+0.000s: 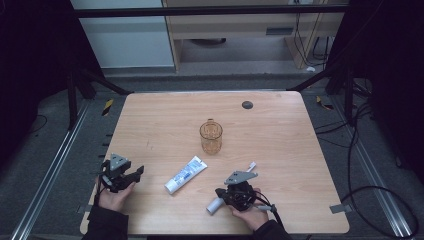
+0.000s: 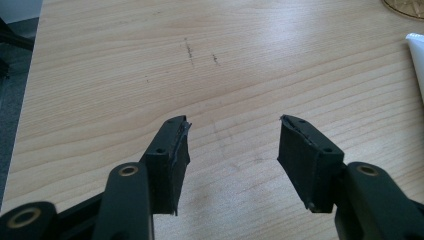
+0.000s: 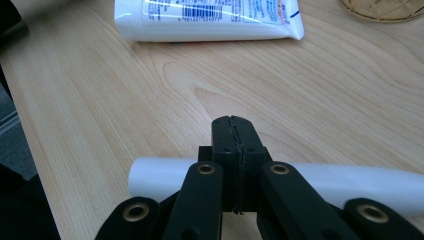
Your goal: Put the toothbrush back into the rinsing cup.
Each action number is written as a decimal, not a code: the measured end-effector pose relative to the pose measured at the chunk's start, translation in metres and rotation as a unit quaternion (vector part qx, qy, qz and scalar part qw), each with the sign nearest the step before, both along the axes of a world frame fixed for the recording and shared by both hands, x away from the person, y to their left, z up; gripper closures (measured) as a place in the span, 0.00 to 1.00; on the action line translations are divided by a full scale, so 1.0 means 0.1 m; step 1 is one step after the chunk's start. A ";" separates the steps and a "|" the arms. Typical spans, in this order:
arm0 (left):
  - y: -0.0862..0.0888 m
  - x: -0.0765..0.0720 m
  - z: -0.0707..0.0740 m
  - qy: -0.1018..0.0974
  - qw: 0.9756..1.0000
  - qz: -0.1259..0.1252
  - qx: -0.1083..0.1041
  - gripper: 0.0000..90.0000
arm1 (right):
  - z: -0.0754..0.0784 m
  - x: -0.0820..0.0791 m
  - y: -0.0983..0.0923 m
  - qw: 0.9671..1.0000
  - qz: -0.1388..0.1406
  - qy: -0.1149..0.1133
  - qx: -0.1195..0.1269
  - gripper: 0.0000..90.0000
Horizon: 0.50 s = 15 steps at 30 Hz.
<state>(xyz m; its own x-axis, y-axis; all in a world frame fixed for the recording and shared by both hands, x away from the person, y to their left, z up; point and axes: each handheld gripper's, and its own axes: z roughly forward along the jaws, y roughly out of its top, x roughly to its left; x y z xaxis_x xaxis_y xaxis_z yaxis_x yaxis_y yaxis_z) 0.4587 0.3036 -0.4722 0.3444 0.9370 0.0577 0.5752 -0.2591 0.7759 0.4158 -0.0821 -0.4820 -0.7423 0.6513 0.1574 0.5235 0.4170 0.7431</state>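
A white toothpaste tube (image 1: 186, 174) (image 3: 210, 20) lies near the front middle of the wooden table (image 1: 280, 135). Behind it stands an amber glass cup (image 1: 211, 136) (image 3: 385, 10). A white cylindrical handle, perhaps a toothbrush (image 1: 216, 204) (image 3: 350, 185), lies slantwise at the front right. My right gripper (image 1: 220, 192) (image 3: 234, 120) is shut, jaws pressed together with nothing between them, reaching over that handle. My left gripper (image 1: 137, 173) (image 2: 232, 122) hovers open over bare wood at the front left, well apart from the tube (image 2: 417, 55).
A small dark round cap (image 1: 247, 105) is set in the table near its far edge. Metal rails and loose cables (image 1: 360, 165) run along the floor on both sides. Bare wood lies between the left gripper and the tube.
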 end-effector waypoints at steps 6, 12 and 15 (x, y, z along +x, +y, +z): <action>0.00 0.00 -0.01 0.003 1.000 0.000 0.002 0.49 | -0.01 0.01 -0.02 1.000 0.001 0.006 -0.005 1.00; 0.00 0.00 0.00 0.003 1.000 0.000 0.002 0.48 | -0.02 0.00 -0.03 1.000 -0.002 0.009 -0.007 0.99; -0.01 0.01 -0.01 0.004 1.000 -0.001 0.003 0.48 | -0.02 0.00 -0.05 1.000 -0.001 0.009 -0.009 0.99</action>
